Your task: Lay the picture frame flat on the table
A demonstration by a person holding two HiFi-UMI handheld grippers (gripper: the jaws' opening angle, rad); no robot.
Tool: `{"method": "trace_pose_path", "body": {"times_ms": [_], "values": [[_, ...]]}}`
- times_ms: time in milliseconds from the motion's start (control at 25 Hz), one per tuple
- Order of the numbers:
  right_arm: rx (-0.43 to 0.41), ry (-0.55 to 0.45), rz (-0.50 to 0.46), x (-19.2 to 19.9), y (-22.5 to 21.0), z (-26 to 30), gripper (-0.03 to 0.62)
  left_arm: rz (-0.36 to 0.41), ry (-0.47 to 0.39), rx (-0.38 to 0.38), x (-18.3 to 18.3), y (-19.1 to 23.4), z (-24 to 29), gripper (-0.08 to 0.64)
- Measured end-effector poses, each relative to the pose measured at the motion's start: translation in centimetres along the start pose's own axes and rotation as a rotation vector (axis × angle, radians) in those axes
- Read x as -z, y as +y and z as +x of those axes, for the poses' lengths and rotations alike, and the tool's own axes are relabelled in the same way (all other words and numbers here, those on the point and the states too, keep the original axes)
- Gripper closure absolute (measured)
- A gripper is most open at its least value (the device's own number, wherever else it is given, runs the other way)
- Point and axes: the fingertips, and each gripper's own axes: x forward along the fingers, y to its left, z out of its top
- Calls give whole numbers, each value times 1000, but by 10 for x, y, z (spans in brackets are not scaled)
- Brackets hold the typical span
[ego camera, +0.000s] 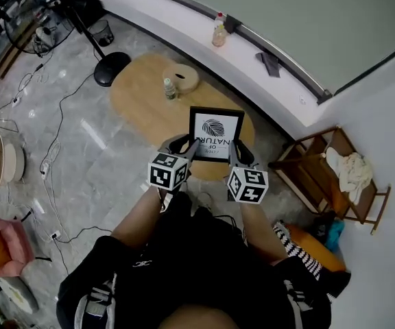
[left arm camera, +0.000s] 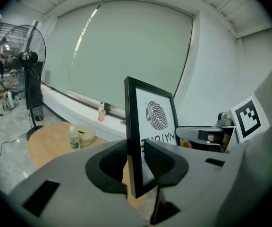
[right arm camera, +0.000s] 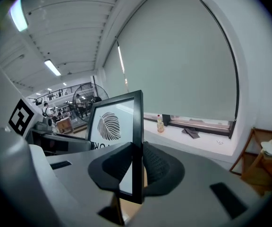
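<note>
Both grippers are up in front of the person, and the picture frame (ego camera: 215, 134) stands upright between them with its leaf print facing back toward the person. Left gripper (ego camera: 192, 148): the jaws are narrowed onto the frame's left side edge. In the left gripper view the black edge (left arm camera: 135, 145) runs straight up through the gap with a dark pad pressed against each face, and the left gripper (left arm camera: 137, 163) grips low on that edge, near the bottom corner. Most of the frame rises above the jaws and extends to this gripper's right. Right gripper (ego camera: 233, 151): the jaws are likewise closed on the opposite side edge. In the right gripper view the frame (right arm camera: 137, 141) is pinched between the pads of the right gripper (right arm camera: 137, 168), with the printed sheet stretching off to its left toward the other gripper. The frame is vertical and not tilted in either view. Below and beyond both grippers is the oval wooden table (ego camera: 142, 94). The frame's lower edge sits over the table's near end, but I cannot tell whether it touches the top. Further out past the grippers on the table are a small bottle (ego camera: 170, 89) and a round container (ego camera: 182, 78) just beside it, both well apart from the frame.
</note>
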Motion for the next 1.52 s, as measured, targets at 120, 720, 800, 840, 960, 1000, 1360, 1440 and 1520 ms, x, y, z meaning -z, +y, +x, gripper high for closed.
{"method": "trace_pose_path", "body": {"times_ms": [120, 720, 800, 840, 960, 1000, 1360, 1440, 1520], "values": [[17, 59, 30, 24, -11, 21, 506, -49, 54, 35, 21, 13, 24, 434], [118, 365, 200, 226, -76, 132, 506, -146, 372, 94, 201, 86, 162, 437], [130, 403, 226, 257, -86, 151, 506, -144, 403, 96, 227, 97, 182, 437], [135, 422, 240, 273, -91, 161, 506, -141, 419, 95, 241, 103, 192, 437], [150, 474, 265, 321, -103, 188, 506, -149, 469, 86, 286, 121, 222, 435], [154, 491, 269, 337, -107, 196, 506, -158, 487, 83, 302, 127, 232, 434], [208, 591, 335, 446, -142, 241, 506, -197, 607, 8, 397, 172, 294, 529], [241, 615, 360, 462, -151, 245, 539, -191, 630, -10, 407, 181, 301, 529], [264, 646, 380, 475, -158, 250, 546, -190, 644, -12, 412, 186, 307, 529]]}}
